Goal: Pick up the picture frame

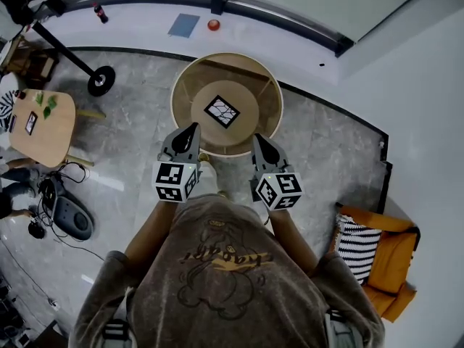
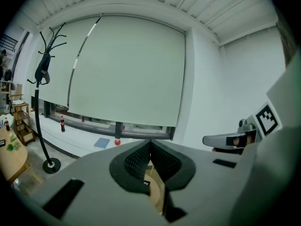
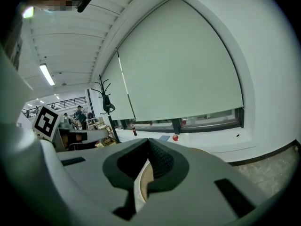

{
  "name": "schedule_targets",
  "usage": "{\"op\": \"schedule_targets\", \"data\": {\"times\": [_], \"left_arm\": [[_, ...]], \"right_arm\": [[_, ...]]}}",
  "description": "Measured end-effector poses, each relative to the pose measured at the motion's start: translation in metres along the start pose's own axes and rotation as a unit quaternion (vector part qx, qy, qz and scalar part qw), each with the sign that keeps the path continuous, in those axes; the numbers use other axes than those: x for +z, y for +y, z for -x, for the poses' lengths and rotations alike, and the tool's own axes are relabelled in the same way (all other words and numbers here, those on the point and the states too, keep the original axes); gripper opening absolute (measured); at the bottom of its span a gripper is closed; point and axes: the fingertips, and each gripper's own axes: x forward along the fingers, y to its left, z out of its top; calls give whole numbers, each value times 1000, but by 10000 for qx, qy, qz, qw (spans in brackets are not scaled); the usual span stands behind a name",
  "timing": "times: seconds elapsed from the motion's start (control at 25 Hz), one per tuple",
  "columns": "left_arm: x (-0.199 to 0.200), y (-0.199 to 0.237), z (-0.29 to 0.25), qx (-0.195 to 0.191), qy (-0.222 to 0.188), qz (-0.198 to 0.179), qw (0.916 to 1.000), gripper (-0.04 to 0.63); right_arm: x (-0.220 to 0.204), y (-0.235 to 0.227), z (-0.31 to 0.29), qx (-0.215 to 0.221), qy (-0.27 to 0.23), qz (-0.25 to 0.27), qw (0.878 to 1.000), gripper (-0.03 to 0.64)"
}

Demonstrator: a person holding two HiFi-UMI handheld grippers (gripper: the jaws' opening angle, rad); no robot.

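The picture frame (image 1: 222, 111), small and dark-edged with a white cracked pattern, lies flat in the middle of a round wooden table (image 1: 187, 125). My left gripper (image 1: 193, 127) hangs over the table's near-left rim, jaws shut and empty. My right gripper (image 1: 255, 137) hovers at the near-right rim, also shut with nothing held. Both stop short of the frame, one to each side. In the left gripper view the shut gripper (image 2: 150, 141) hides nearly all of the table; the right gripper view shows its gripper (image 3: 149, 141) shut over a sliver of tabletop (image 3: 146, 175).
A coat stand (image 1: 100, 80) rises at the left, beside a wooden side table (image 1: 45, 133). Along the window sill sit a cola bottle (image 1: 100, 12), a blue pad (image 1: 183, 25) and a red ball (image 1: 213, 25). An orange armchair with a striped cushion (image 1: 359, 241) is at the right.
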Motion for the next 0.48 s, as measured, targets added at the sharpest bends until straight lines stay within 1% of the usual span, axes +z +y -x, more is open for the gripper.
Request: {"op": "schedule_targets", "data": {"times": [0.48], "left_arm": [[26,49,-80,-163,75,-28,9998,17]], "right_arm": [[30,-28,-82,-87,53,-24,9999,17]]}}
